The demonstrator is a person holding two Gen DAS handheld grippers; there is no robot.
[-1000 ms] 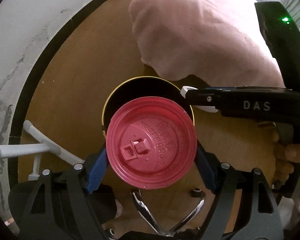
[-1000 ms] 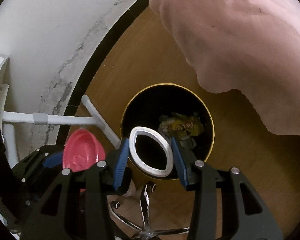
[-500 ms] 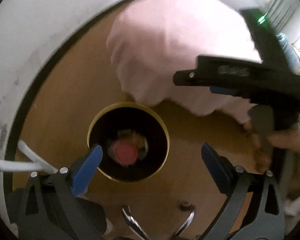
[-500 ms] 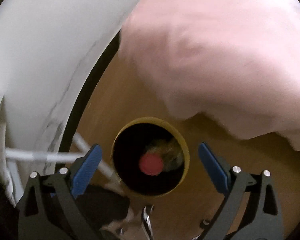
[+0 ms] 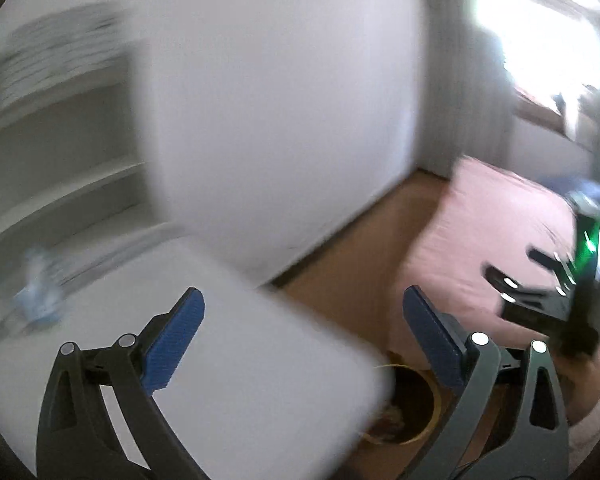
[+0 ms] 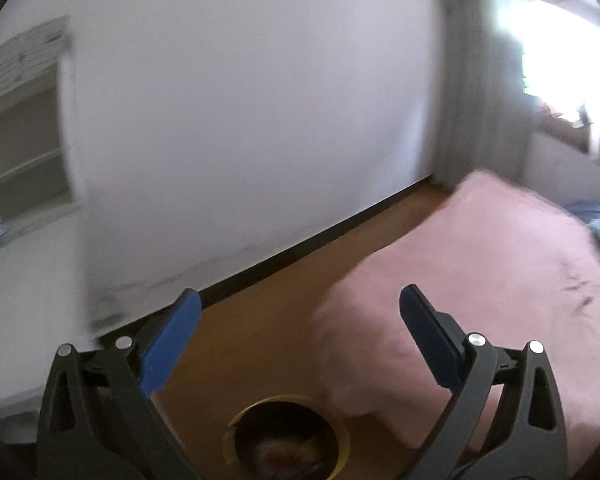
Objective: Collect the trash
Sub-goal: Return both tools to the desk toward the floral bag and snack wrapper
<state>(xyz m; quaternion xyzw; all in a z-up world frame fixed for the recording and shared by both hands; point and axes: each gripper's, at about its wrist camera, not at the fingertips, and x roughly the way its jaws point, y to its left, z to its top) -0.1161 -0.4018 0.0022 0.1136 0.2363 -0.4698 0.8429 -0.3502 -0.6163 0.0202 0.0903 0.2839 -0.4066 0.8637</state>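
Note:
The round black bin with a yellow rim [image 6: 286, 438] stands on the wooden floor, low in the right wrist view, with blurred trash inside. It also shows in the left wrist view [image 5: 414, 412], half hidden behind a white table top. My left gripper [image 5: 304, 336] is open and empty, raised above the table corner. My right gripper [image 6: 300, 336] is open and empty, high above the bin. The right gripper's body [image 5: 556, 300] shows at the right of the left wrist view. Both views are motion-blurred.
A white table [image 5: 240, 380] fills the lower left, with a blurred bluish object [image 5: 40, 300] on it. A pink bed cover [image 6: 480, 280] lies to the right. A white wall [image 6: 240, 120] and shelves [image 6: 16, 148] stand behind.
Both grippers opened and let the red lid and the white ring fall into the bin. Both then rose and tilted up, so the bin dropped to the bottom of the views.

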